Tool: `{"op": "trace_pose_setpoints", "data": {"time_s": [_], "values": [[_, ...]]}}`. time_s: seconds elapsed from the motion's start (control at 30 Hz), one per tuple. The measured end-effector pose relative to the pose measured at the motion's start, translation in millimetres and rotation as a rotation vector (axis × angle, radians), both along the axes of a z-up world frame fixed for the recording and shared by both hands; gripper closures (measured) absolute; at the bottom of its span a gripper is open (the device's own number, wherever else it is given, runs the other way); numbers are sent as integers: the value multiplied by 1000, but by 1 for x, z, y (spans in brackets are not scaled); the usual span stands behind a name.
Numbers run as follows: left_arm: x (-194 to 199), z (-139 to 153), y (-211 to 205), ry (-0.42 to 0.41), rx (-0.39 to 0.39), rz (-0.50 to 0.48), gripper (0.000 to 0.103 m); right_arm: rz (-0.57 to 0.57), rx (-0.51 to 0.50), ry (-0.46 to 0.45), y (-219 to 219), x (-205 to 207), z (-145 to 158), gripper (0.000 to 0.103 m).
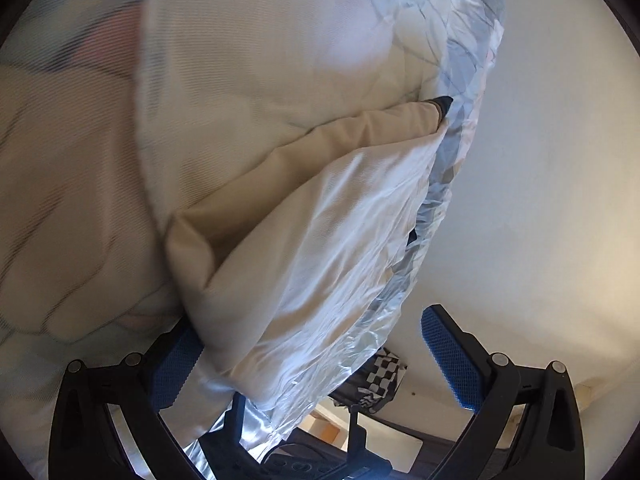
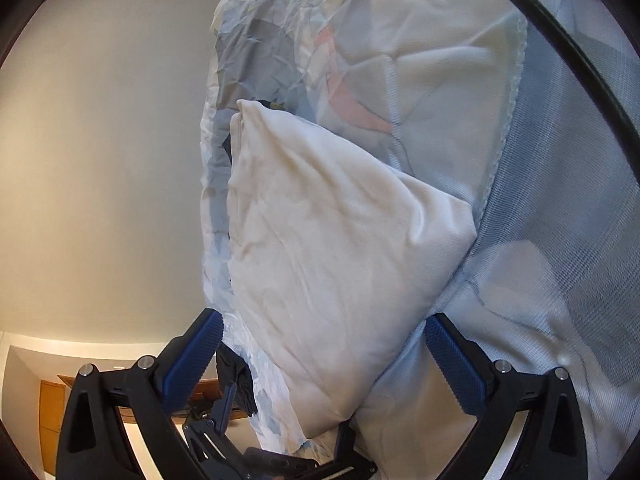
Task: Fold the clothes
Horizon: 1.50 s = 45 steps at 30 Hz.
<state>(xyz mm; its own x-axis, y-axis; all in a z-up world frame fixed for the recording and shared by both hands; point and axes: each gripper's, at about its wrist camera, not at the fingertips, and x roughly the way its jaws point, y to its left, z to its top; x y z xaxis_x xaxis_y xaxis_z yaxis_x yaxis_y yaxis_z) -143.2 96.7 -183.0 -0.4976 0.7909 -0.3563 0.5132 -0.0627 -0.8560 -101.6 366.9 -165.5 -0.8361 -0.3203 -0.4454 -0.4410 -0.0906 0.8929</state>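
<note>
A thin pale garment with a blue-grey geometric print (image 1: 460, 60) (image 2: 256, 52) and a mesh lining hangs up close in both wrist views. A white pocket bag (image 1: 320, 240) (image 2: 320, 240) droops from its inner side. My left gripper (image 1: 310, 324) is open, and the pocket bag and printed hem fall between its blue pads (image 1: 452, 360). My right gripper (image 2: 323, 321) is open too, with the pocket bag resting between its pads (image 2: 456, 364). A small dark tip (image 1: 442, 102) pokes out at the top of the pocket bag. What holds the garment up is hidden.
Both cameras point upward at a plain white ceiling (image 1: 540, 160) (image 2: 100, 160). A black cable (image 2: 560, 32) crosses the top right. Wooden furniture (image 2: 52, 400) shows low on the left. A black-and-white checkered patch (image 1: 380, 376) sits below the hem.
</note>
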Motion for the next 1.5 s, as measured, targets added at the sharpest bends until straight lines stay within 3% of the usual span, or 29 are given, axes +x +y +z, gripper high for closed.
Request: {"op": "trace_pose_setpoints", "data": {"time_s": [0.17,0.3,0.5,0.7,0.83,1.0,1.1,1.2,1.33,1.5], "values": [[2,2,6,3,-11,-2,0,10,31,-22,-5,-5,1,0],[-1,0,7,-16,18,-10,0,-9,-20,-10,0,-2,-3,0],[-8,13,15,10,-22,-53,0,3,11,-12,1,-6,4,0],[-23,10,21,-4,-36,-65,0,-61,-5,-51,1,-8,-2,0],[-25,14,0,39,-48,-88,0,-17,76,-7,0,-23,13,0],[-32,11,-2,12,-25,-81,0,-20,25,-41,6,-35,4,0],[-34,17,-3,52,-42,-121,0,31,83,-37,3,-35,15,10],[-31,15,-11,44,1,-114,0,61,54,-65,1,-29,15,24],[-30,20,-17,6,42,-124,0,64,-5,-58,0,-19,13,25],[-36,32,-16,-14,61,-140,0,64,-5,-75,1,-22,21,25]]}}
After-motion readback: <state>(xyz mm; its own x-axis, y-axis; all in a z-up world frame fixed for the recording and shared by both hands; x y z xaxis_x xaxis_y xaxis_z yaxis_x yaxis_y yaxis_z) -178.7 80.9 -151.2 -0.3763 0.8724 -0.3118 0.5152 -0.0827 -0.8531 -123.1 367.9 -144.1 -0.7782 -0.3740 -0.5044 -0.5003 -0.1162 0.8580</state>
